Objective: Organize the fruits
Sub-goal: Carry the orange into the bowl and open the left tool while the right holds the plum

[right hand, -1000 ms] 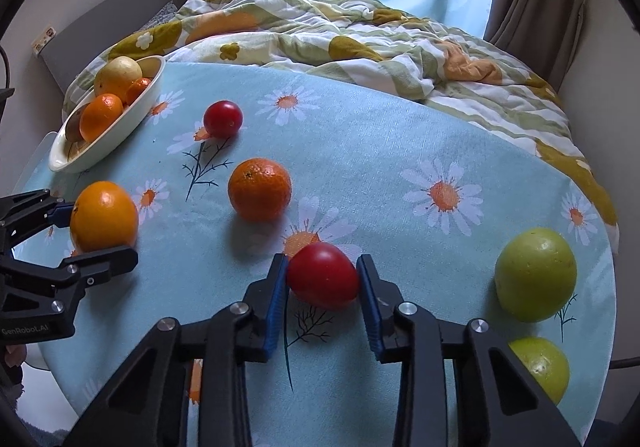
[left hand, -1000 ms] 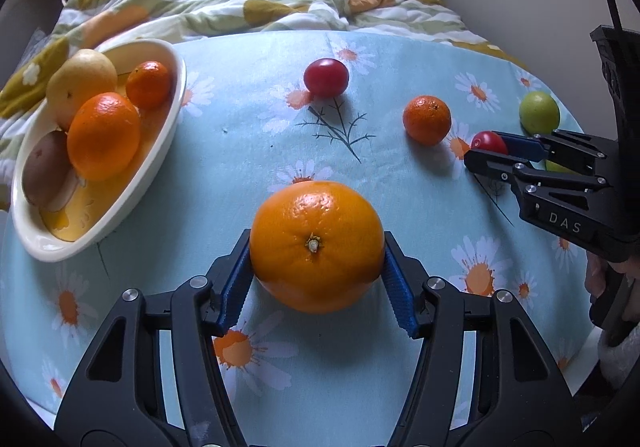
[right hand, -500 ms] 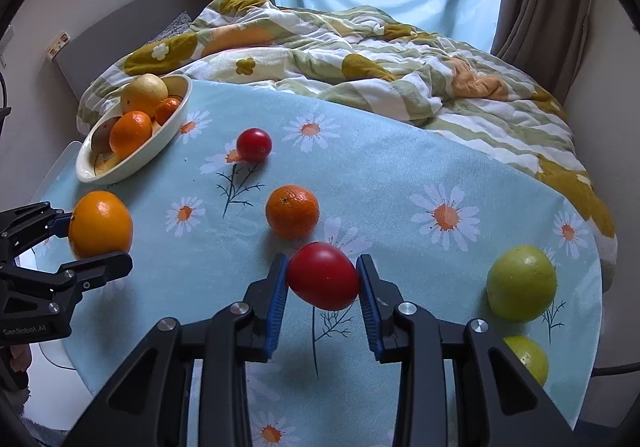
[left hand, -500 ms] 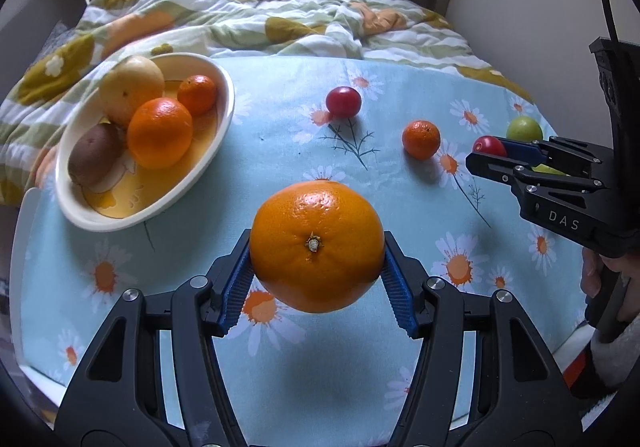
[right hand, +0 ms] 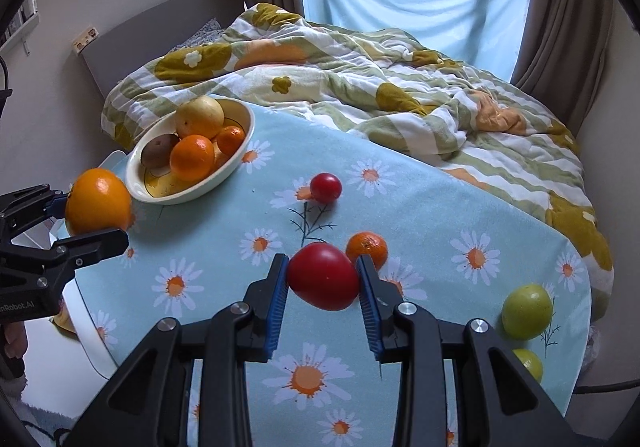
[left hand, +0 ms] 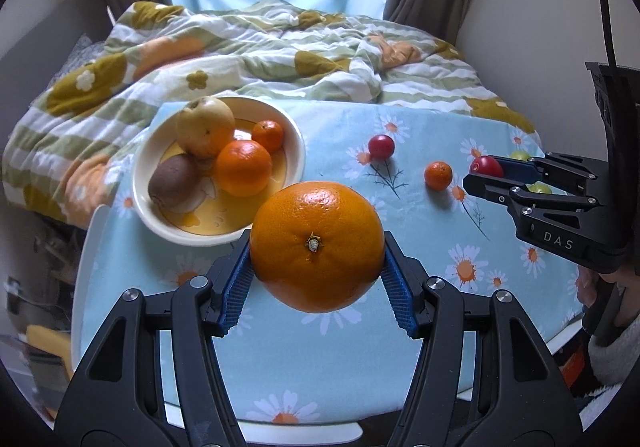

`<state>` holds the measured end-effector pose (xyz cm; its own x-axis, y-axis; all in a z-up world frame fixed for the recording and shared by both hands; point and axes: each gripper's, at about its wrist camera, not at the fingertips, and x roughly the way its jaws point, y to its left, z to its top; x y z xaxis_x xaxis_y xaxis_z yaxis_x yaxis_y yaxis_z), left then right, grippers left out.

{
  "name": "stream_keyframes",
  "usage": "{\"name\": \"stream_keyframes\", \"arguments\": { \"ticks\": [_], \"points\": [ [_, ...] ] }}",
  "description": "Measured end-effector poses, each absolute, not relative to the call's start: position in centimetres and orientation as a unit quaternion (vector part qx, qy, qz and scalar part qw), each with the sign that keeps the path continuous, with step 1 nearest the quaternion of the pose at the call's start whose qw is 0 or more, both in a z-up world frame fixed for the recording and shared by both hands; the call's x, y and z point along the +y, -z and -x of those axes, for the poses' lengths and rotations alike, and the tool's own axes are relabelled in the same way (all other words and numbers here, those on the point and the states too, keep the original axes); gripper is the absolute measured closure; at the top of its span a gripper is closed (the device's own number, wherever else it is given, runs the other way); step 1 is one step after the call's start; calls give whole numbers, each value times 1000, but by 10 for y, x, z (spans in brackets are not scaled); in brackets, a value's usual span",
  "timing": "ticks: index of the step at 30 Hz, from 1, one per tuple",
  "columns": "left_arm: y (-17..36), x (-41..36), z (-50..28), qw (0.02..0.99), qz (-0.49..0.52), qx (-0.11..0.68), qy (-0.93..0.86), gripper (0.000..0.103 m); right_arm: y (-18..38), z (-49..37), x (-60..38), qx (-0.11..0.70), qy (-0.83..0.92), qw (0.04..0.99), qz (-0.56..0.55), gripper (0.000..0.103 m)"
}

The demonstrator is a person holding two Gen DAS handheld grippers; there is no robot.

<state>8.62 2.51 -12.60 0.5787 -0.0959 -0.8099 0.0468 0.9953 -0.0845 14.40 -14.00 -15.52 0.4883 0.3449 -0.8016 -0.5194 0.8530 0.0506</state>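
Item one: the left claw [left hand: 316, 271], which we find closed about halfway on a large orange [left hand: 316, 251], blue pads pressed to its two flanks, the fruit carried clear above the desk [left hand: 400, 351].

Item two: the right claw [right hand: 323, 283], closed narrow on a red fruit [right hand: 323, 281] (tomato or plum, we cannot tell), likewise held off the daisy cloth.

Item three: the bowl [left hand: 160, 223], ahead and to the left of the left claw, already holding a yellow fruit, a brown one and two orange ones.

Loose stock: ahead of the right claw, a small red fruit [right hand: 325, 188] and a mandarin [right hand: 370, 245] just past its right finger; to its right, two green fruits [right hand: 527, 311].

Handling note: we judge the step is carriage to the bowl. We would bring each claw over a bare part of the yellow floor, lower close, then open, one claw at a time, so nothing rolls or knocks the pile.

Orientation: the orange's stem scar faces back toward the left claw's camera; it is near round, no long axis. The red fruit's longer axis runs across the right claw, from pad to pad, slightly tilted.
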Motion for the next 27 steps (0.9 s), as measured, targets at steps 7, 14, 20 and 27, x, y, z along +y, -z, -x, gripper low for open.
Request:
{"name": "stream_keyframes", "arguments": {
  "ticks": [7,14,20,27],
  "points": [
    [116,66,-95,888,13,455,56,37,139,-144,-97,436,-248,861,86,71],
    [120,103,-110,886,0,456,80,37,135,-148,-53,435,-237,865,75,71],
    [136,122,-133,882,-19,459,102,37,142,-152,-28,444,-216,867,65,72],
    [156,129,-156,876,-51,459,137,37,154,-157,-12,456,-188,868,55,71]
  ]
}}
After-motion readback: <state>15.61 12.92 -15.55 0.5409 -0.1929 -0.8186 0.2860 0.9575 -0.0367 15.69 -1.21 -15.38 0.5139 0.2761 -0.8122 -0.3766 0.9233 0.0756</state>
